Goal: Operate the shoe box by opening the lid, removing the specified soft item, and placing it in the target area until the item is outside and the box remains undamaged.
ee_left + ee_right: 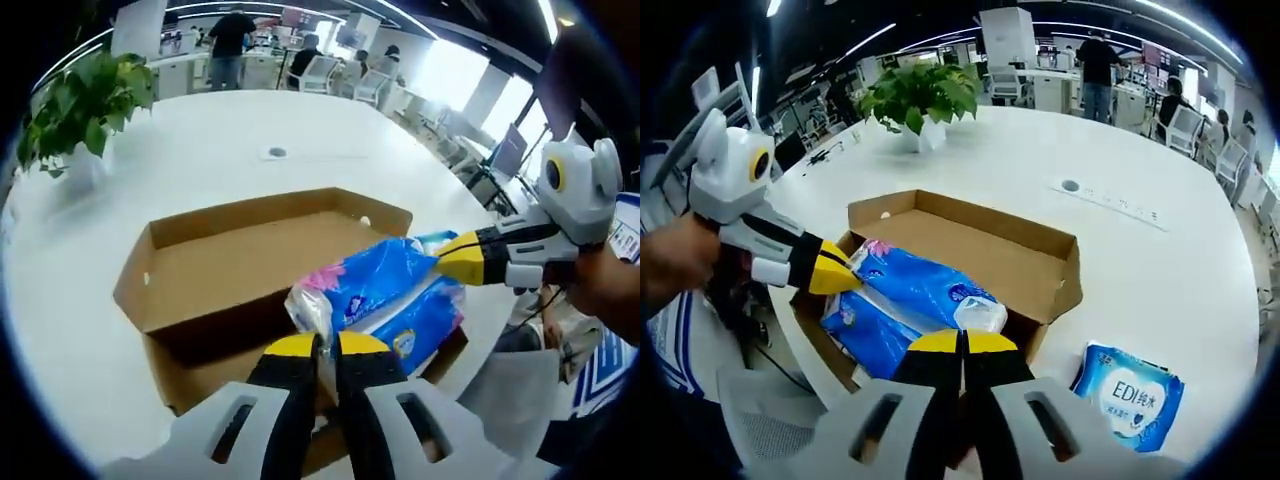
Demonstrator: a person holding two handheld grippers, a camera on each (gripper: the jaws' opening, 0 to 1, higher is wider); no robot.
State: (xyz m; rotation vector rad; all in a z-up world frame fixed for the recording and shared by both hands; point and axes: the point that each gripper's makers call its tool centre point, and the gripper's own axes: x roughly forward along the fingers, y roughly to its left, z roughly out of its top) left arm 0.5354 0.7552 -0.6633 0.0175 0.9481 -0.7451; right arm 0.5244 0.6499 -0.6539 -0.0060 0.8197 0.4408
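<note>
Box (240, 262) open on the white table (200, 150), lid back. Blue pack (385, 290) half up out of the box, long way running from one gripper to the other. Left gripper (328, 348) pinched shut on one end, right gripper (962, 345) pinched shut on the other end. Next, probably: lift straight up and over the wall.
</note>
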